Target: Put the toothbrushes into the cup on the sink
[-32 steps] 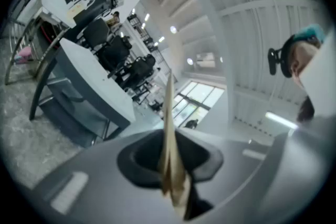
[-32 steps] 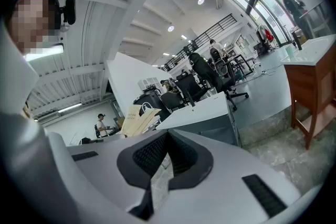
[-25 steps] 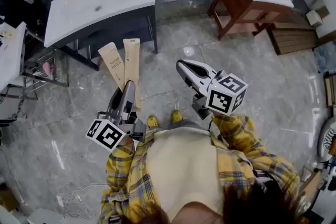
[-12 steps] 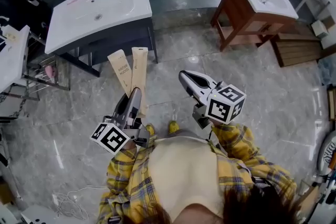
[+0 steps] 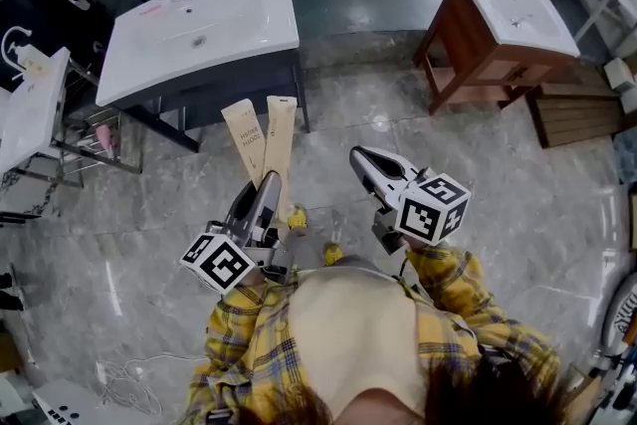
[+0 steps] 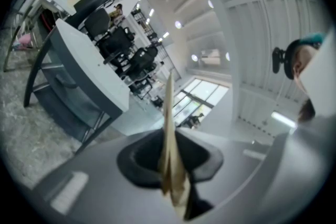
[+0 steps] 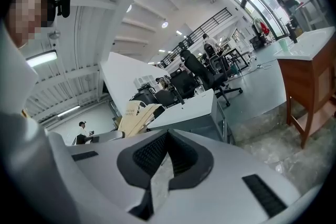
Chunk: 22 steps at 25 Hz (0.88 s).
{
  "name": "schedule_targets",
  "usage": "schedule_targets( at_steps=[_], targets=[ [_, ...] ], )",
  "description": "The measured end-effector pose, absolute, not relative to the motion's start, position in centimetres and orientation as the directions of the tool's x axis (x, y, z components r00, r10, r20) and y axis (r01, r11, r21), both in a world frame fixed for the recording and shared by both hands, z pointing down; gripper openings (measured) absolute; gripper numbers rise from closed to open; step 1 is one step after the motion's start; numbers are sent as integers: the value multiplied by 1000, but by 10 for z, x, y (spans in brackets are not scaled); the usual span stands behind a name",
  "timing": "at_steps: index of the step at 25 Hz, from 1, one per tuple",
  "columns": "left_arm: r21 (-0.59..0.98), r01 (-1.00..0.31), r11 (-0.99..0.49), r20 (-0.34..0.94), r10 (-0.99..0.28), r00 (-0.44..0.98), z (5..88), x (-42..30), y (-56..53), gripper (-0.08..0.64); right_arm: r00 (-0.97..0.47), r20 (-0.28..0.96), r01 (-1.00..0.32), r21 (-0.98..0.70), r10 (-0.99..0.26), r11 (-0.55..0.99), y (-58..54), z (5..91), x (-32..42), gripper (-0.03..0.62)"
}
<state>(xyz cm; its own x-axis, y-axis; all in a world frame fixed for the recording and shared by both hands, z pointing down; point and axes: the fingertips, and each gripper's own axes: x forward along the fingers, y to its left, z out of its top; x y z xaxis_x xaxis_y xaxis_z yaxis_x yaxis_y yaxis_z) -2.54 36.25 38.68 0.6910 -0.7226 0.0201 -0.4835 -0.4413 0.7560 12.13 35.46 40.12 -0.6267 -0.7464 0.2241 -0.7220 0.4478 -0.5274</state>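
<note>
Carrying toothbrush packs toward the sink.
Head view: the sink has drawn nearer; left gripper clamps both packs, still short of the sink; right gripper beside them, farther from the sink. Left gripper view: packs edge-on between the pads. Right gripper view: jaws together, empty; delivery remains.

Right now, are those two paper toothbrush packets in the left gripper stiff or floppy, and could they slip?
Probably fairly stiff: the packets jut straight out from the left gripper without drooping. Likely light, being thin and flat. They fan apart, so one might slide in the pinch.
</note>
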Motion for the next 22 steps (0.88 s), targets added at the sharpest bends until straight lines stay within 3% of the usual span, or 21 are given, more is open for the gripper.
schedule_targets(
  at_steps=[22],
  targets=[
    [774,-426,-469,-3,-675,738,393,-51,198,63,-623,221,-730,-511,-751,455,205,397,79,14]
  ],
)
